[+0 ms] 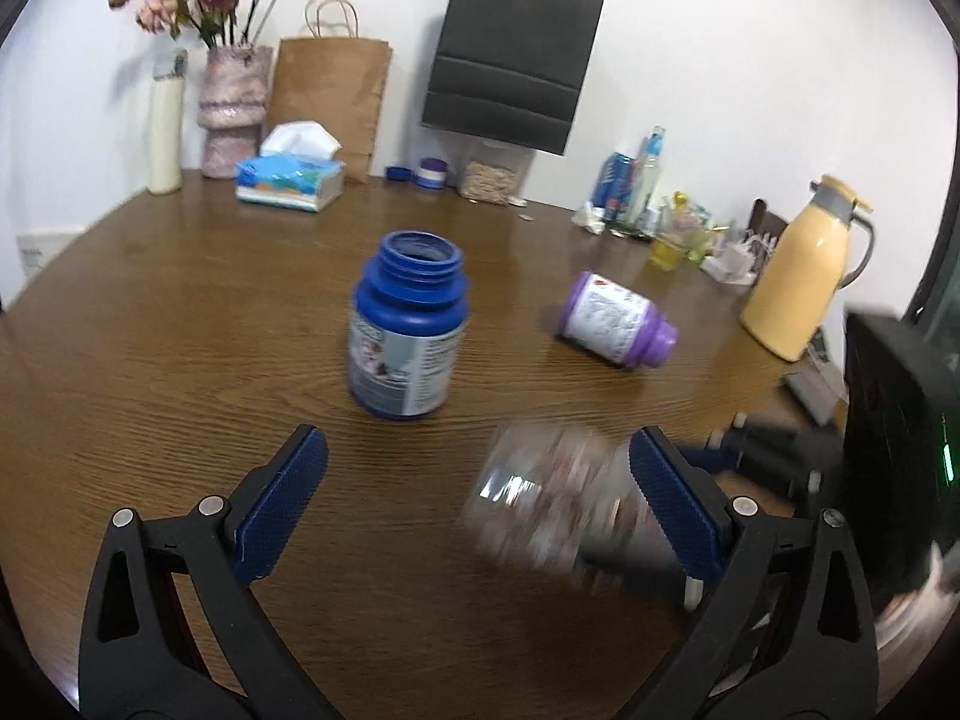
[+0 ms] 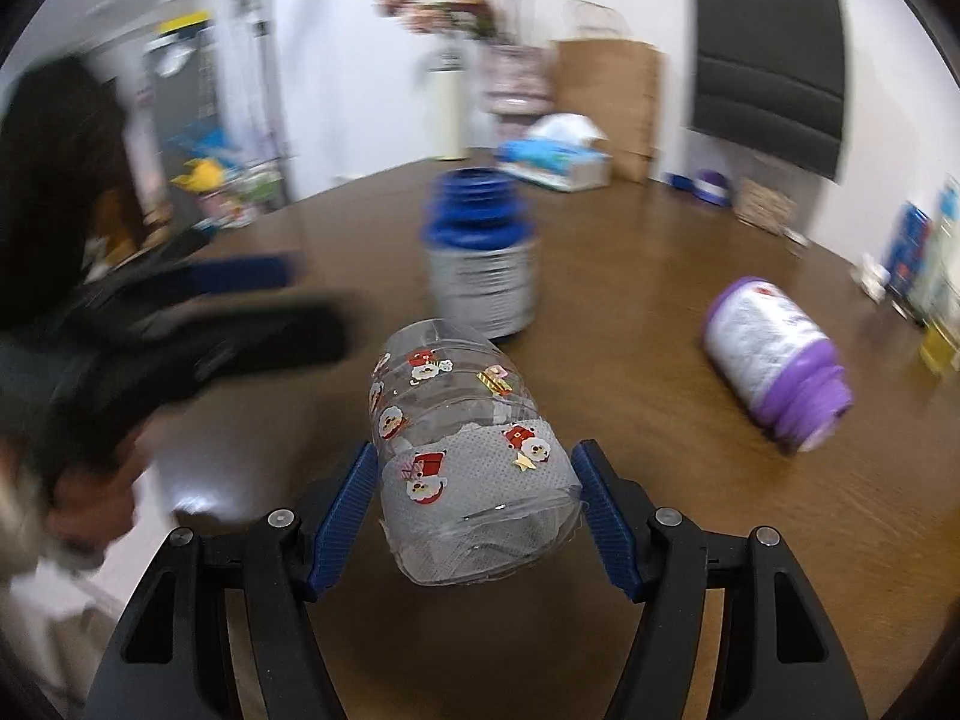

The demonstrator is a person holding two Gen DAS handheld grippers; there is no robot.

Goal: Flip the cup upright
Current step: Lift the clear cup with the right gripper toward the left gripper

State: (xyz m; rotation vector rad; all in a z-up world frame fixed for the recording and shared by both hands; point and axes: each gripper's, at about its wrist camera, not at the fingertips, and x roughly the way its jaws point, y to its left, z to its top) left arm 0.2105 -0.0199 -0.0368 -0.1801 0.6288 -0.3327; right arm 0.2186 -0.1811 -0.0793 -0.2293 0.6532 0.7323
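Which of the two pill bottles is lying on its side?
The purple bottle; it lies tipped over on the table, while the blue bottle stands upright with its mouth open.

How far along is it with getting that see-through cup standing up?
Partway. The right gripper has the clear plastic cup with Santa stickers between its blue fingers, lifted and on its side. Turning it and setting it upright on the brown wooden table remains. The left gripper is open, holding nothing.

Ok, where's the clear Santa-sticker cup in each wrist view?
Left wrist: clear cup, blurred, lower right, just inside the left gripper's right finger.
Right wrist: lower centre, lying tilted between the right gripper's fingers.
Shared landmark: upright blue bottle, standing beyond the cup in both.
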